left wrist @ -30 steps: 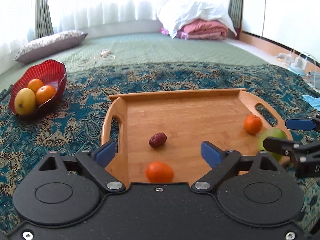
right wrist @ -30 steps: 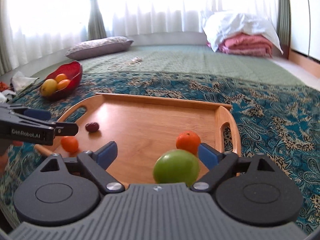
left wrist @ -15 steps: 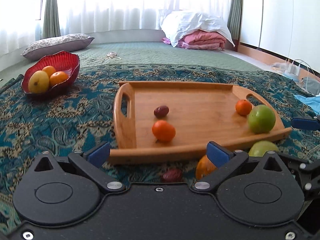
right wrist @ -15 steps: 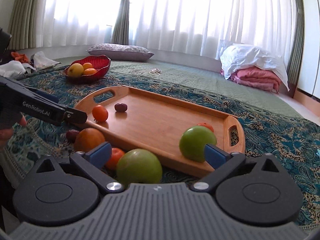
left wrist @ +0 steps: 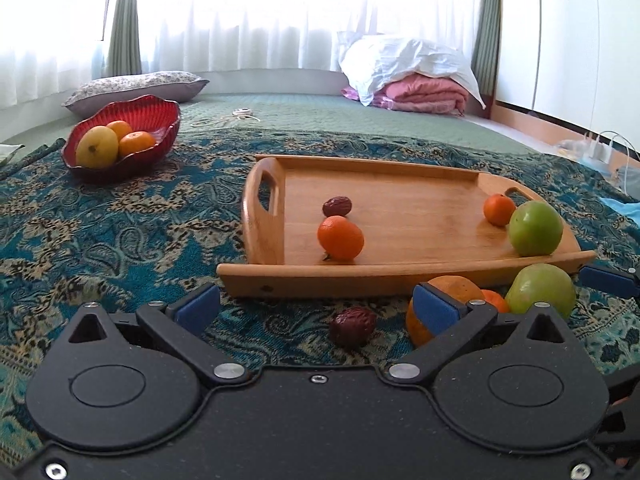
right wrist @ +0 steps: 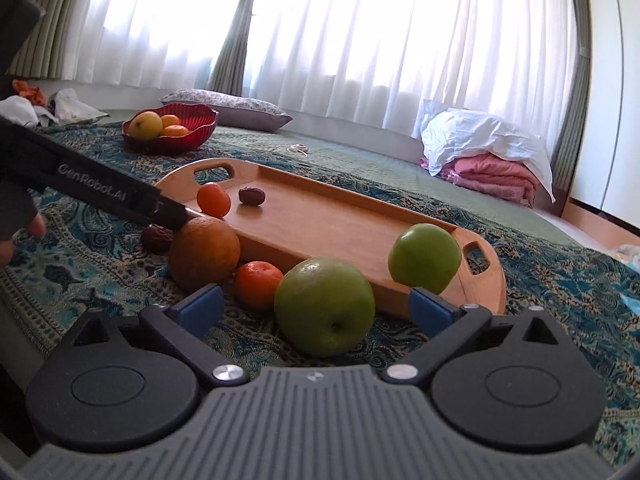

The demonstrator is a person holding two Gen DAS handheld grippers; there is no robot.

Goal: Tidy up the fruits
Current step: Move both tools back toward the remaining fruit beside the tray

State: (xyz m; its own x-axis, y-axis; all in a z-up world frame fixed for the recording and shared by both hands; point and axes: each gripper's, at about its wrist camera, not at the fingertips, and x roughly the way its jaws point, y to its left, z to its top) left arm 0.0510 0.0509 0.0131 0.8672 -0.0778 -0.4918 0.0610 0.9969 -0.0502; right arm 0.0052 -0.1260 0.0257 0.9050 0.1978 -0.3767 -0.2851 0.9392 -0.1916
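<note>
On the teal paisley-patterned cloth (left wrist: 120,240) sits a rectangular wooden tray with cut-out handles (left wrist: 400,280), and it's got four fruits on it: a small orange tangerine (left wrist: 340,238) near the front rim, a dark red wrinkled jujube (left wrist: 337,206) just behind that, then another little tangerine (left wrist: 498,210) touching a round green apple (left wrist: 535,229) over by the far handle. Just in front of the tray, loose on the cloth, there's a second dark jujube (left wrist: 352,331), a big orange (right wrist: 204,254), a small mandarin (right wrist: 258,285) and a larger green apple (right wrist: 325,306), all bunched close together. Left gripper (left wrist: 316,306) has its blue-padded fingers (left wrist: 198,307) spread wide with nothing between them, hovering low over the cloth with the loose jujube right ahead. Right gripper (right wrist: 316,308) is spread apart too, empty, with the big green apple sitting just ahead in the gap but not touching either pad as far as I can see. Further out, a red scalloped glass bowl (left wrist: 158,120) holds a yellow fruit and two oranges, off to the left on the cloth. Past that it's a green quilted mat (left wrist: 320,114), a grey floral pillow (left wrist: 136,86), a pile of pink and white bedding (left wrist: 416,76), and sheer white curtains (right wrist: 360,32) blown out with daylight.
</note>
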